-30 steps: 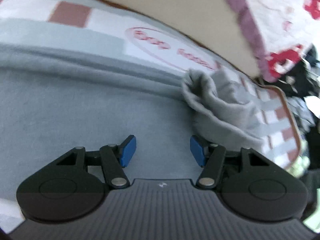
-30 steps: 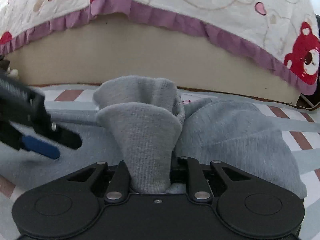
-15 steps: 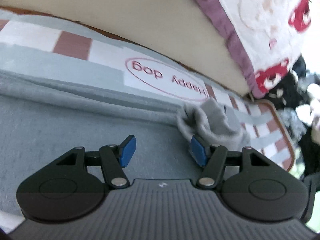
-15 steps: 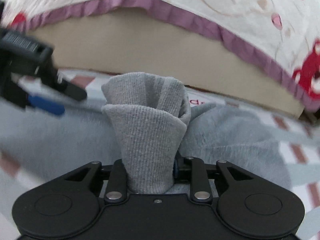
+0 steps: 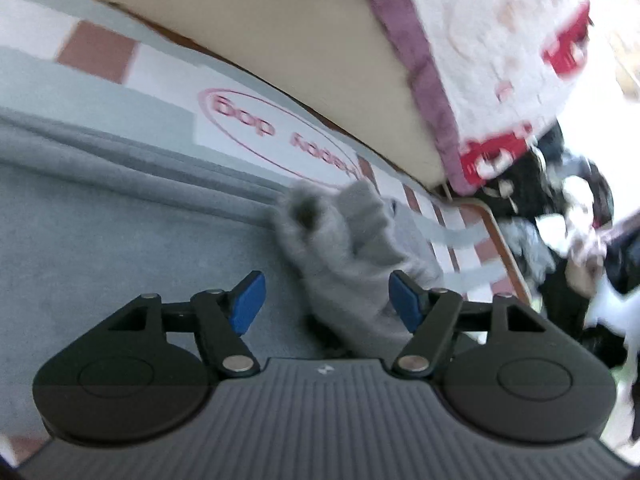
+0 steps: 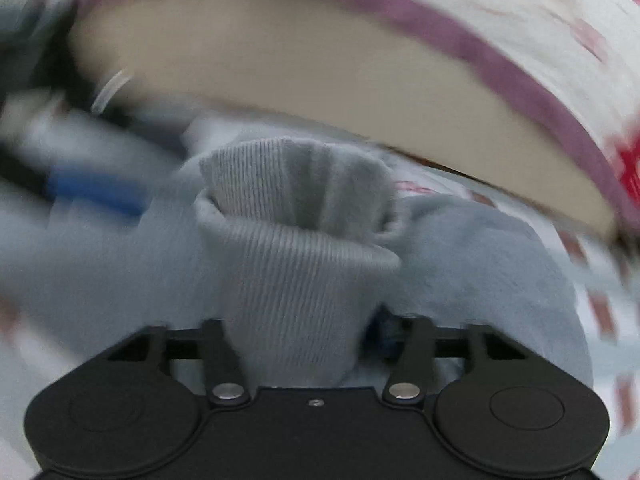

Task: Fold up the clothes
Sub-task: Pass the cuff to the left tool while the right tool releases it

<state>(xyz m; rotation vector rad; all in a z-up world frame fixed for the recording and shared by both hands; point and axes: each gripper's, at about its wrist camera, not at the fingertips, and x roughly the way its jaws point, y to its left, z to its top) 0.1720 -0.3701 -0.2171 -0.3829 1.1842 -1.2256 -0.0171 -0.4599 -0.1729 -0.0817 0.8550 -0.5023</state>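
Both claws are opening wider: right claw (image 6: 308, 320) is releasing the ribbed cuff (image 6: 296, 232); left claw (image 5: 324, 300) is standing apart, gripping nothing. Freed, the bunched sleeve (image 5: 348, 248) is risking unrolling across the mat (image 5: 120, 112).

Between the black jaws with blue pads (image 5: 249, 306) rises a pale grey ribbed cuff (image 6: 296, 280) of a grey sweatshirt (image 5: 100, 248). Beyond the jaws lies a mat (image 5: 96, 56) checked white, grey and brownish red, printed with a pink oval. Above it hangs a white cover (image 5: 500, 40) with red bears and a purple frill.
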